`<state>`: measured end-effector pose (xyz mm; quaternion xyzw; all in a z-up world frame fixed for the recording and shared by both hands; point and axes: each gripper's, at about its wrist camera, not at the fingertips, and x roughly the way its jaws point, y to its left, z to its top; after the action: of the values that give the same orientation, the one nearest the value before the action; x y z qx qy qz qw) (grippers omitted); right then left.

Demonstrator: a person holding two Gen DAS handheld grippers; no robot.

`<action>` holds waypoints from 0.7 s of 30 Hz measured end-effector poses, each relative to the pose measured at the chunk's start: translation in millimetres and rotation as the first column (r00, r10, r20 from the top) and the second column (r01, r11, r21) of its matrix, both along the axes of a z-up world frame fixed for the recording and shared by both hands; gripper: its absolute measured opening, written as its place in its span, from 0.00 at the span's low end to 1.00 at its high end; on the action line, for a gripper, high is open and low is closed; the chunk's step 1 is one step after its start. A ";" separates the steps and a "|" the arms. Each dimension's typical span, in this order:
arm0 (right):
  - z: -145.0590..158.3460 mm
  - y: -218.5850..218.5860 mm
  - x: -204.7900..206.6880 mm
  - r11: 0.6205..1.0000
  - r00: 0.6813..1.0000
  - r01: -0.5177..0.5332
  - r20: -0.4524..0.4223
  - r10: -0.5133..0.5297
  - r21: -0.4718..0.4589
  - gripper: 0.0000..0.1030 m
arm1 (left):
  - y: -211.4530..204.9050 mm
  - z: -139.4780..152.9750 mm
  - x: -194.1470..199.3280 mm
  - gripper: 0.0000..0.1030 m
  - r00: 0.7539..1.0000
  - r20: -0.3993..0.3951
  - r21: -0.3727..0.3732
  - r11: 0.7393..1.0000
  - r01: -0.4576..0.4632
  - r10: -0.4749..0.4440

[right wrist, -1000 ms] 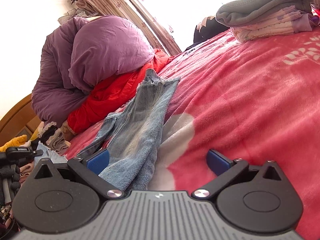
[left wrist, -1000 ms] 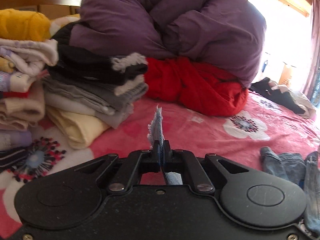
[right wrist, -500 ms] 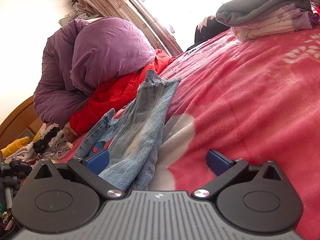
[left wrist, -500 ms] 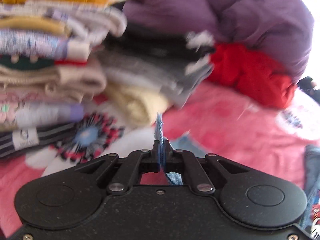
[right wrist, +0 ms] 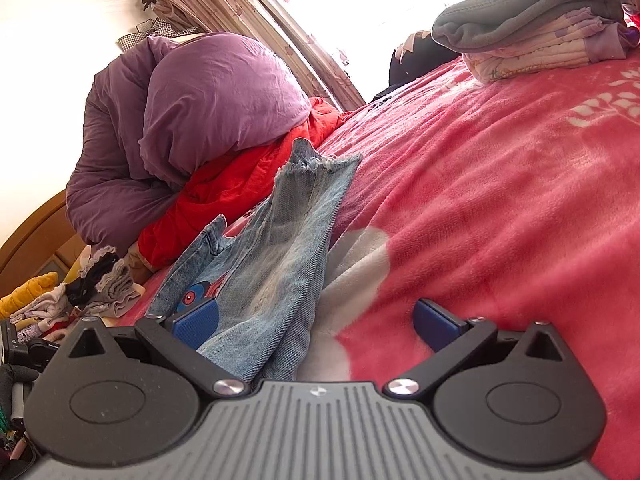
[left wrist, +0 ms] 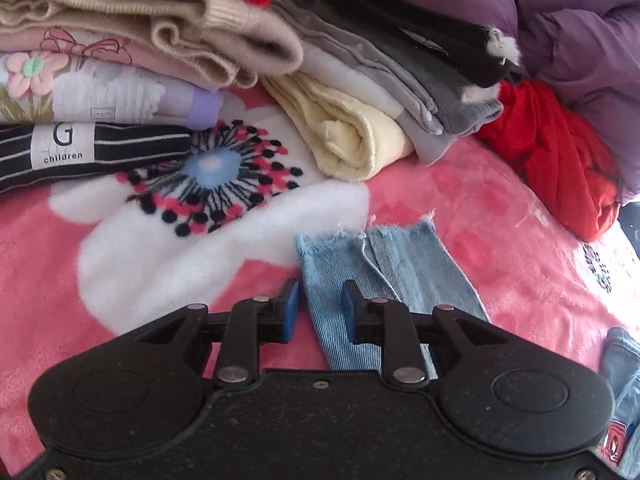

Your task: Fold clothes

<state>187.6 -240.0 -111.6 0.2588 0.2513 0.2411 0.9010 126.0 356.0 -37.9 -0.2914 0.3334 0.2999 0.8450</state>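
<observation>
A pair of small light-blue jeans lies on the pink flowered blanket. In the left wrist view one frayed leg end (left wrist: 376, 264) lies flat just ahead of my left gripper (left wrist: 318, 310), whose jaws stand a little apart over the denim, holding nothing. In the right wrist view the jeans (right wrist: 276, 264) stretch away from my right gripper (right wrist: 316, 322), which is wide open low over the blanket; its left pad (right wrist: 196, 322) rests against the denim near a red and blue patch (right wrist: 196, 294).
Stacks of folded clothes (left wrist: 168, 52) stand at the left and back. A purple duvet (right wrist: 208, 108) sits on a red garment (right wrist: 236, 196). Another folded pile (right wrist: 536, 28) lies far right. Pink blanket (right wrist: 500, 208) stretches between.
My left gripper, shut on the frayed leg end a second ago, carried it left toward the folded stacks, lowered it and opened; the leg now lies flat. The right gripper stayed open in place.
</observation>
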 end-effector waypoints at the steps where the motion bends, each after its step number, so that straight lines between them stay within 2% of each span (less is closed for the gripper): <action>1: 0.0 0.0 -0.1 1.000 1.000 0.000 0.000 0.000 -0.001 1.00 | -2.9 0.2 2.0 0.20 1.000 -0.008 0.021 1.000 0.017 -0.017; 2: 0.0 0.0 -0.2 1.000 1.000 0.000 -0.001 0.000 -0.001 1.00 | -5.8 -0.3 4.7 0.19 0.999 -0.015 0.044 0.998 0.039 -0.039; 3: 0.0 0.0 -0.3 1.000 1.000 0.000 -0.001 0.000 -0.002 1.00 | -8.7 -0.8 7.3 0.07 0.998 -0.022 0.068 0.996 0.060 -0.059; 4: 0.0 -0.1 -0.5 1.000 1.000 0.000 -0.001 0.000 -0.002 1.00 | -11.6 -1.3 9.8 0.05 0.997 -0.035 0.103 0.992 0.075 -0.072; 5: 0.0 -0.2 -0.7 1.000 1.000 0.000 -0.001 0.000 -0.002 1.00 | -15.1 -1.4 12.6 0.04 0.996 -0.065 0.171 0.982 0.076 -0.065; 7: 0.1 -0.3 -1.2 1.000 1.000 0.000 -0.002 0.000 -0.004 1.00 | -22.2 0.6 17.4 0.04 0.992 -0.128 0.314 0.948 0.052 -0.012; 8: 0.0 -0.2 -1.3 1.000 1.000 0.001 -0.003 -0.001 -0.007 1.00 | -21.5 2.2 16.9 0.05 0.993 -0.122 0.319 0.947 0.038 0.002; 11: 1.4 3.1 1.4 1.000 1.000 0.002 -0.006 -0.003 -0.015 1.00 | -27.8 15.8 10.6 0.15 0.999 -0.029 0.301 0.953 0.030 -0.023; 13: 1.2 3.1 1.4 1.000 1.000 0.002 -0.006 -0.002 -0.015 1.00 | -44.9 26.1 15.1 0.18 0.993 0.022 0.309 0.945 0.105 -0.117; 14: 1.4 3.2 1.6 1.000 1.000 0.002 -0.006 -0.002 -0.015 1.00 | -56.1 29.8 19.3 0.19 0.982 0.050 0.303 0.939 0.161 -0.184; 15: 1.6 3.3 1.8 1.000 1.000 0.001 -0.006 -0.001 -0.015 1.00 | -68.3 32.1 25.0 0.22 0.962 0.074 0.289 0.929 0.231 -0.262; 17: 1.9 3.5 2.1 1.000 1.000 0.000 -0.006 0.000 -0.015 1.00 | -95.7 33.3 39.1 0.27 0.896 0.120 0.244 0.887 0.392 -0.428; 19: 1.9 4.0 2.0 1.000 1.000 -0.001 -0.006 0.001 -0.014 1.00 | -125.2 34.4 51.3 0.28 0.813 0.153 0.230 0.820 0.524 -0.562; 21: 1.9 4.5 1.9 1.000 1.000 -0.002 -0.005 0.001 -0.013 1.00 | -157.1 35.8 65.1 0.28 0.732 0.141 0.260 0.739 0.622 -0.666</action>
<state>189.5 -235.5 -109.7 0.2534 0.2553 0.2395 0.9018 191.1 198.8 -2.1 -0.1048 0.2848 -0.0169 0.9527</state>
